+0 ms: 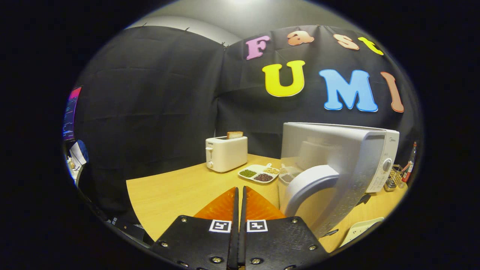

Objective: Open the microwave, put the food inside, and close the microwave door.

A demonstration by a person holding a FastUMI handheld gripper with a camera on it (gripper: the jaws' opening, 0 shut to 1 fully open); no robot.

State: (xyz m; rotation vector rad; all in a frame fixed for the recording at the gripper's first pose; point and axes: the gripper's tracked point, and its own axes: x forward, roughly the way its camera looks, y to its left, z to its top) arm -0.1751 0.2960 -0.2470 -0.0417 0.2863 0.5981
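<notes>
gripper view: gripper [240, 193] fingers pressed together, only a thin slit between, holding nothing, over the wooden table [168, 191]. at 2 o'clock just beside the fingers, microwave [375, 157] door [337, 165] swung open, its handle [305, 187] nearest. ahead at 12 o'clock, divided food plate [258, 173] on the table, beside the door. farther, 11 o'clock, toaster [226, 153] with bread [234, 134] sticking up.

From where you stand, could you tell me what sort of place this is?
Probably a mock kitchen counter in a recording booth: a microwave with its door swung open, a toaster holding bread, and a black cloth wall. The claw is shut, empty.
</notes>
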